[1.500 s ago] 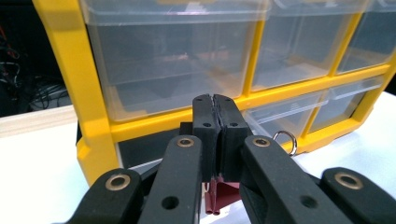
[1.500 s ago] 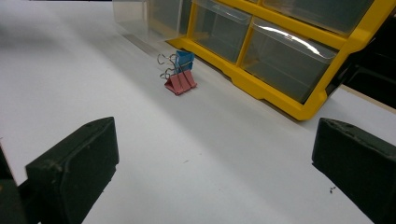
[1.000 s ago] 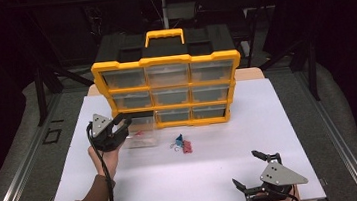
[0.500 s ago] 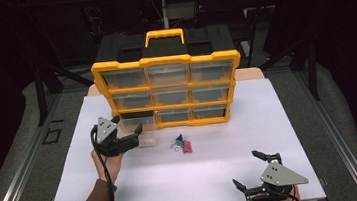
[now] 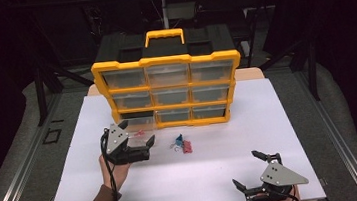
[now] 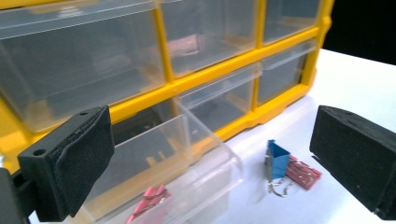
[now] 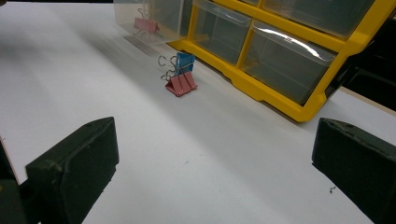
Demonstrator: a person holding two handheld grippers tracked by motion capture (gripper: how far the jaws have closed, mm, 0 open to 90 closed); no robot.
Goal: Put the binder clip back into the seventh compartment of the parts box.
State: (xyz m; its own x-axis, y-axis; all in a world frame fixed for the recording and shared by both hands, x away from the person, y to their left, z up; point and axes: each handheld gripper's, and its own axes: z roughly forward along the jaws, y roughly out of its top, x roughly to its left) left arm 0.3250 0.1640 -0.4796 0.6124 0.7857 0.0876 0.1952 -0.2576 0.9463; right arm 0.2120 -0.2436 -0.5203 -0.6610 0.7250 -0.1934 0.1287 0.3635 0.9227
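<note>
Here, the left gripper (image 5: 138,146) hovered just in front of the pulled-out drawer (image 5: 137,130) at the bottom left of the organizer (image 5: 165,64), its jaws wide apart and just opened, with nothing pressed between them. In the left gripper view the drawer (image 6: 187,163) lay between and beyond the two black pads, near them but not touching either. The drawer was a clear plastic box, rectangular, with a rounded front lip; its long axis ran out of its slot toward the person, and its front end pointed at the gripper. A pink clip (image 6: 148,199) lay inside it near the front wall. On the white tabletop (image 5: 279,120), just right of the drawer, a blue clip (image 5: 178,139) stood on its edge with its wire handles on the tabletop, touching a second pink clip (image 5: 187,147) that lay flat. The clips were folded sheet metal, triangular in section, with bright wire loops. The organizer was a yellow frame, upright, holding three rows of clear drawers, with a yellow handle on top. The pads were matte black, blocky and slightly grainy. The right gripper (image 5: 254,173) rested at the near right of the tabletop, well apart from the drawer, jaws spread wide and empty.
</note>
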